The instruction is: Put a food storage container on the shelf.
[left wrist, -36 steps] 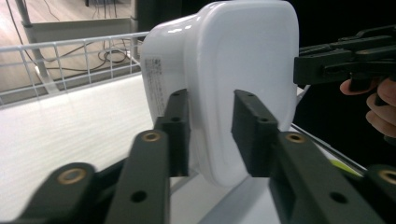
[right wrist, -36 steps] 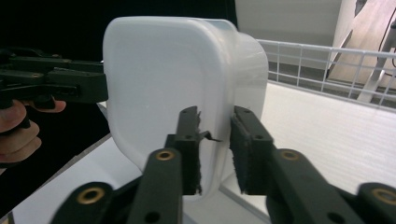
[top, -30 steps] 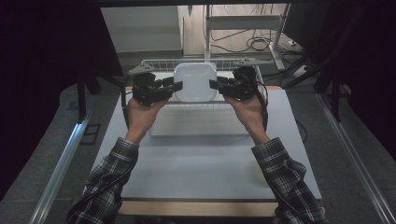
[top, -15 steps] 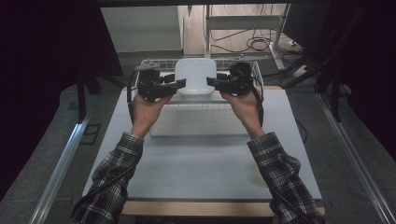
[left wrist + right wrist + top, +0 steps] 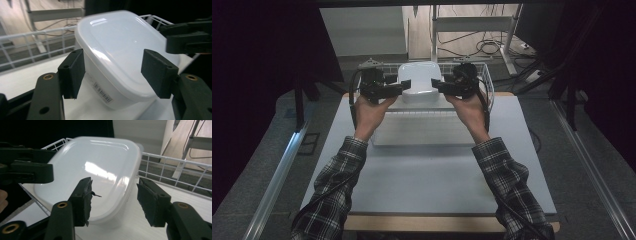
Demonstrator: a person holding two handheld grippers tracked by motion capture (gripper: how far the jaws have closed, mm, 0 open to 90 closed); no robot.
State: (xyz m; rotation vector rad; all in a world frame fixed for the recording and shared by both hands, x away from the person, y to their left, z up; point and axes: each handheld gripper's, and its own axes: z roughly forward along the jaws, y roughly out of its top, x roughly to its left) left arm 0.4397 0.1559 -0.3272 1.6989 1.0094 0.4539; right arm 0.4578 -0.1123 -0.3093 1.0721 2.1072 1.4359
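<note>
Container: white lidded plastic container sits in the white wire basket at the far edge of the worktop; lid on, barcode label on one side wall (seen in the left claw view).
Left claw: jaws spread and have just been opening; pads stand clear of the container, whose near corner lies between them.
Right claw: jaws spread and have just been opening; pads off the container, its lid edge between them (no contact).
Position: the claws face each other across the container, one at each side.
Tray: flat white tray lies on the worktop, just in front of the basket.
</note>
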